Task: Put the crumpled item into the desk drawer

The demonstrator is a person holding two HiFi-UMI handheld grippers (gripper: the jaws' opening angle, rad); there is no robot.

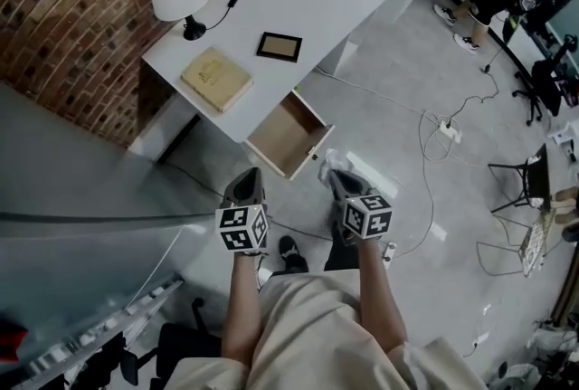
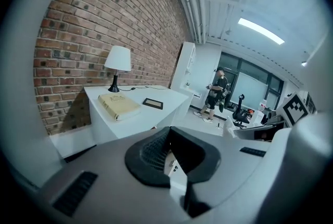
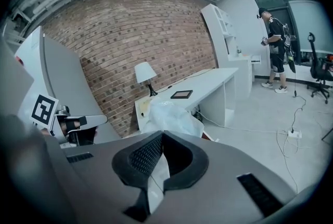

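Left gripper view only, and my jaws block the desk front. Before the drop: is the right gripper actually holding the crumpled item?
Observer: Yes. The right gripper is shut on crumpled clear plastic, which bulges out past its jaws.
Operator: Drawer open?
Observer: Open. The head view shows the desk drawer pulled out, and its inside looks empty.
Operator: Is the plastic over it?
Observer: No. In the head view it sits just outside the drawer's front panel, not above the opening.
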